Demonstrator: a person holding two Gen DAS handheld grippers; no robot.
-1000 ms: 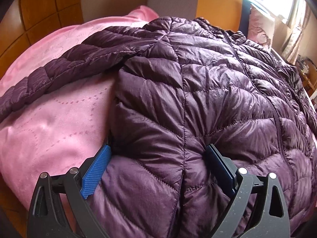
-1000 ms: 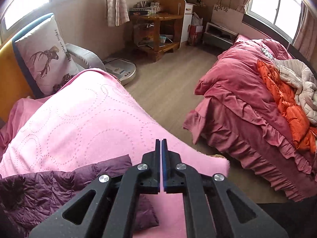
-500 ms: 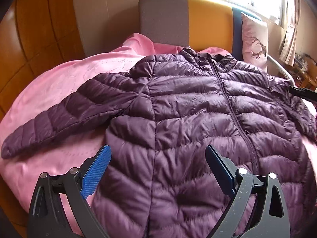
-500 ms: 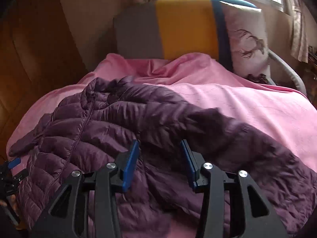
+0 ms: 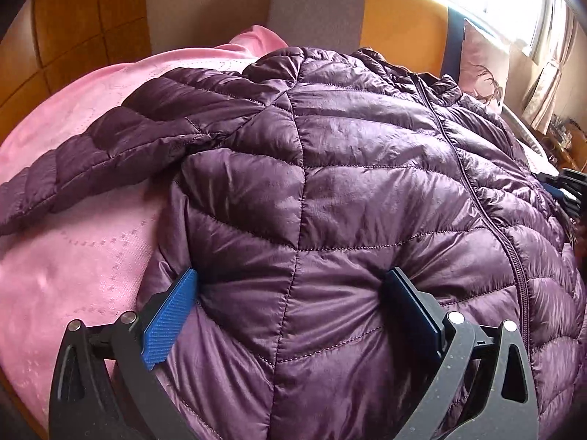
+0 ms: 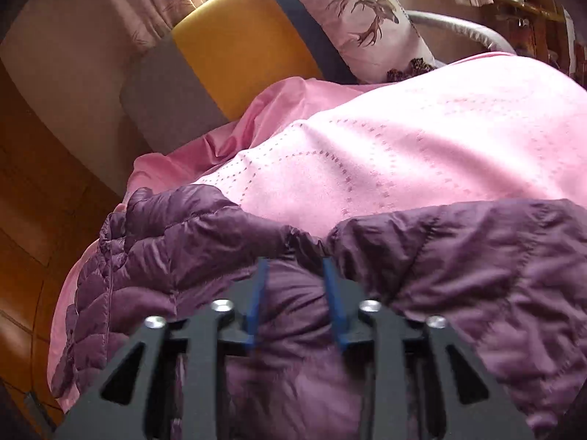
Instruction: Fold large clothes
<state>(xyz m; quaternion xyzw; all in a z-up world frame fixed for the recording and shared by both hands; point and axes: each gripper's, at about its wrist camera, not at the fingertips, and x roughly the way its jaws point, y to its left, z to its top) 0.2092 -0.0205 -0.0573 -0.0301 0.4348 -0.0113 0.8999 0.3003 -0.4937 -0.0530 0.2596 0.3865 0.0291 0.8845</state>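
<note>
A purple quilted down jacket (image 5: 348, 165) lies front up, zipped, on a pink blanket (image 5: 73, 256). One sleeve (image 5: 110, 146) stretches out to the left. My left gripper (image 5: 290, 275) stands wide open, pushed down into the jacket's side near the hem, with a bulge of fabric between its blue pads (image 5: 168, 315). My right gripper (image 6: 294, 262) has its jaws opening, about half spread, low over the jacket (image 6: 477, 256) where the other sleeve meets the body. Fabric lies between its pads, which do not pinch it. The right gripper (image 5: 568, 190) also shows at the left wrist view's right edge.
A grey and yellow headboard cushion (image 6: 238, 44) and a deer-print pillow (image 6: 367, 25) stand behind the bed. Wood panelling (image 5: 73, 36) lines the left wall. Pink blanket (image 6: 403, 139) lies bare beyond the jacket.
The right gripper swung from facing the room down onto the jacket and went from shut to spread. The left gripper drew back, then pressed into the jacket again.
</note>
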